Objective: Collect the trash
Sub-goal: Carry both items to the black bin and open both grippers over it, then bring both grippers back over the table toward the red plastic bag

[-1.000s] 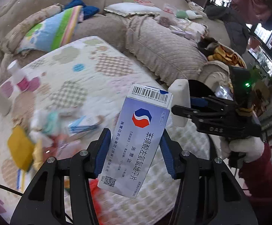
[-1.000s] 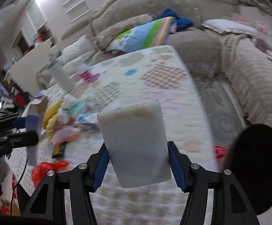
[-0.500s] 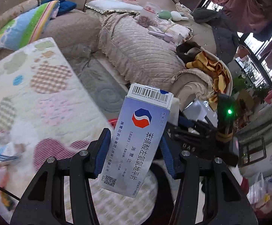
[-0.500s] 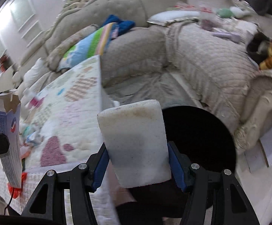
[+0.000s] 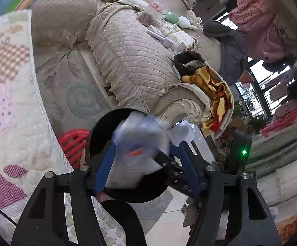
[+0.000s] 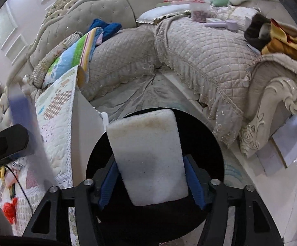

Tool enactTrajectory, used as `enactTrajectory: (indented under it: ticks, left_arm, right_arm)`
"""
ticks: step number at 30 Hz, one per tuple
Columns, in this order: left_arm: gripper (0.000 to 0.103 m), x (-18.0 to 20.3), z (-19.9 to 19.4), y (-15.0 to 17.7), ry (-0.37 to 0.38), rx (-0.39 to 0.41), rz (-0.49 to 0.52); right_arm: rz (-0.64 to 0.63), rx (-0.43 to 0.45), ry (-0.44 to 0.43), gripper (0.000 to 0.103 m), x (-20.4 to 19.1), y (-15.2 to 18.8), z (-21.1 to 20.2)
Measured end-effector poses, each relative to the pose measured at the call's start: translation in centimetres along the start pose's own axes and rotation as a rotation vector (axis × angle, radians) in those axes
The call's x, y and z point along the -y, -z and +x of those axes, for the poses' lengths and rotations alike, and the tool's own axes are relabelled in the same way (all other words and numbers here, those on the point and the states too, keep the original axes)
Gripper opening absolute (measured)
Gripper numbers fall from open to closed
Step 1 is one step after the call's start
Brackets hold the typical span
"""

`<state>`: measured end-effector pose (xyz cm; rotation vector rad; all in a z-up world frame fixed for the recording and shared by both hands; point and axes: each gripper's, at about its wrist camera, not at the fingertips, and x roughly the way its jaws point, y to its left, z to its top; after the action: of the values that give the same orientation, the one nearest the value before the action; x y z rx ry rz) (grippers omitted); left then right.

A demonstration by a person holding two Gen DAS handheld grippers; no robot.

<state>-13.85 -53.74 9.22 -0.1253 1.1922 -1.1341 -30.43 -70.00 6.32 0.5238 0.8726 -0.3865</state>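
A: Left wrist view. Left tongs (image 5: 142,164) angled down over a round black bin (image 5: 128,155). Jaws opening. Between them, a blurred white box (image 5: 136,153) with a red mark, seemingly loose and tipping into the bin; pads (image 5: 105,164) apparently no longer pressing it.

B: Around it?

A: Quilted desk (image 5: 7,106) at left, red basket (image 5: 72,143) just beside the bin, beige sofa (image 5: 132,61) beyond. Other tongs' black body with a green light at right.

B: Right wrist view?

A: Right tongs (image 6: 151,182) also above the bin (image 6: 208,155). White foam block (image 6: 148,160), stained at the top, upright between opening jaws; blue pads flank it closely, contact hard to judge, likely letting go.

B: Progress?

A: Two pieces being dropped right now, neither seen resting inside yet. Left to do: coloured scraps (image 6: 9,209) lying on the desk at far left, probably more trips.
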Motion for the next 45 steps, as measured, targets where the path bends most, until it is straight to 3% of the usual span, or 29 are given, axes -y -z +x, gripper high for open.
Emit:
enactTrajectory:
  ticks: [4,14,19,32,45]
  left_arm:
    - [0.062,-0.4,-0.4,0.4,-0.045,-0.009,0.006]
    - [0.062,-1.8,-3.8,2.9,-0.309,0.048,0.065]
    - [0.062,-2.9,-5.6,4.1,-0.380,0.073,0.066]
    - [0.062,-6.3,-13.6,8.1,-0.475,0.103,-0.006]
    - [0.062,-13.2,-25.1,14.1,-0.606,0.145,-0.132]
  right_arm:
    - [0.012,0.002,-0.007,0.072,0.2,0.1,-0.1]
    - [-0.055,-0.012,-0.049,0.072,-3.6,0.7,0.5]
    - [-0.099,-0.013,-0.062,0.072,-6.0,1.0,0.3]
    - [-0.259,-0.073,-0.161,0.072,-14.8,3.0,1.3]
    - [-0.426,-0.171,-0.297,0.072,-28.3,6.1,4.9]
